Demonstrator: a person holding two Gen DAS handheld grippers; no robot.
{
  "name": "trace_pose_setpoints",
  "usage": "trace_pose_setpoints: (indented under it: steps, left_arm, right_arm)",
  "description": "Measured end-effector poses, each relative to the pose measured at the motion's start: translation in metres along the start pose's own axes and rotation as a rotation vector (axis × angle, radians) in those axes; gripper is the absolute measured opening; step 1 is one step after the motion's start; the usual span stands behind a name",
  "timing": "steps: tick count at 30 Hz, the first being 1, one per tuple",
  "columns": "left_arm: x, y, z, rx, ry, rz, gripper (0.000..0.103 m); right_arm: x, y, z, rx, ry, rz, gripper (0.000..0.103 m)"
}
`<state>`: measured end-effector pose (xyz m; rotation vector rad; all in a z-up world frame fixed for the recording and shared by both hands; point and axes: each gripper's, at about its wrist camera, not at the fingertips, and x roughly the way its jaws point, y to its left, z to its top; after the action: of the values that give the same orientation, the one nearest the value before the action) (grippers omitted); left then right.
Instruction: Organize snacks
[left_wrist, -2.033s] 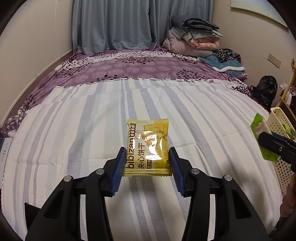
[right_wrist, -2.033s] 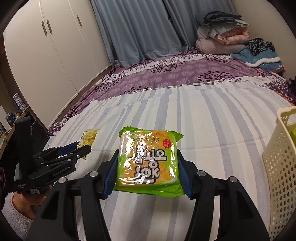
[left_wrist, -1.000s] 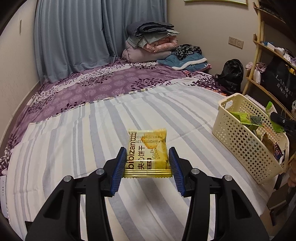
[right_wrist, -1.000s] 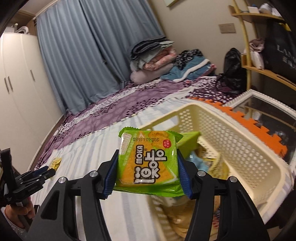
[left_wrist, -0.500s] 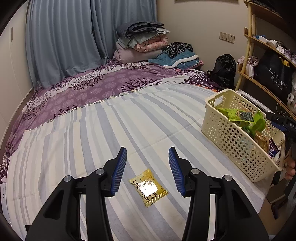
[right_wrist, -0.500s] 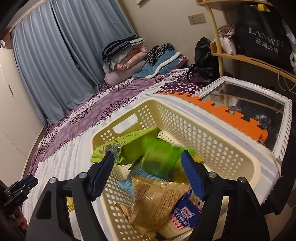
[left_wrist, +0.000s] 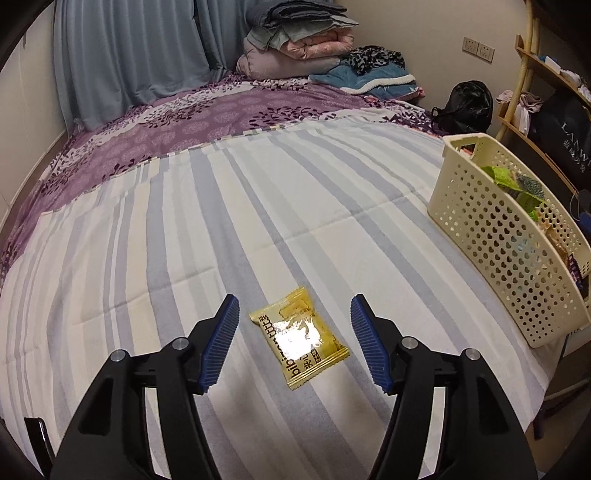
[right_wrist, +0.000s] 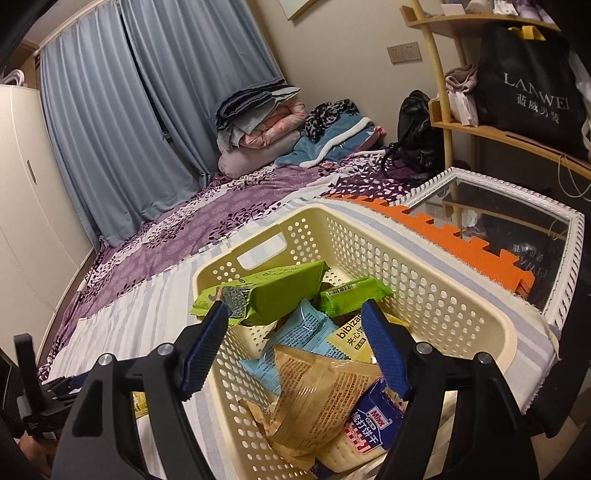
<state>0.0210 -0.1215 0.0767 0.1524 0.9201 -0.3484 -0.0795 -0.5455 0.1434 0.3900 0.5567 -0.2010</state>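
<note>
A yellow biscuit packet (left_wrist: 299, 338) lies loose on the striped bed sheet (left_wrist: 184, 240). My left gripper (left_wrist: 293, 301) hovers just above it, jaws opening, blue pads apart on either side and not touching it. The cream perforated basket (left_wrist: 491, 229) stands at the bed's right edge, part full of snacks. In the right wrist view my right gripper (right_wrist: 295, 305) hangs open over the basket (right_wrist: 443, 280) with nothing between its fingers. Inside lie a large green packet (right_wrist: 280, 291), a small green packet (right_wrist: 352, 290), a blue packet (right_wrist: 295, 343), a tan bag (right_wrist: 317, 398) and others.
Folded blankets (left_wrist: 295, 40) are piled at the head of the bed, before blue curtains (left_wrist: 129, 55). A black bag (left_wrist: 465, 107) and a wooden shelf (right_wrist: 498, 129) stand to the right. A white-framed mirror (right_wrist: 517, 229) and orange foam mat (right_wrist: 461, 240) lie beyond the basket.
My left gripper let go of the yellow packet, which dropped onto the sheet; the gripper then sank and its jaws widened. My right gripper released the green packet into the basket.
</note>
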Motion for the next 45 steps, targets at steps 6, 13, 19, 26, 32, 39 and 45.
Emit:
trace_pose_setpoints:
  steps: [6,13,19,26,32,39,45]
  left_arm:
    - [0.032,0.000,-0.011,-0.022,0.062,0.006,0.064]
    - [0.054,-0.003,-0.018,-0.036,0.096,0.015,0.064]
    - [0.054,-0.007,-0.018,-0.020,0.084,0.013,0.052]
    - [0.035,-0.018,-0.015,0.017,0.046,0.005,0.046]
    - [0.009,-0.034,-0.003,0.045,-0.008,-0.037,0.046]
    - [-0.025,-0.065,0.014,0.092,-0.077,-0.094,0.046]
    - [-0.047,-0.102,0.033,0.144,-0.123,-0.169,0.046]
  right_arm:
    - [-0.005,0.000,-0.004,-0.019,-0.006,-0.005,0.074]
    - [-0.004,-0.006,-0.008,-0.011,-0.001,-0.011,0.074]
    - [-0.004,-0.007,-0.008,-0.009,-0.002,-0.011,0.074]
    - [-0.006,-0.012,-0.008,0.003,-0.015,-0.015,0.074]
    - [-0.009,-0.015,-0.007,0.013,-0.027,-0.015,0.073]
    - [-0.017,-0.021,-0.005,0.030,-0.049,-0.021,0.073]
    - [-0.025,-0.034,-0.004,0.052,-0.067,-0.037,0.073]
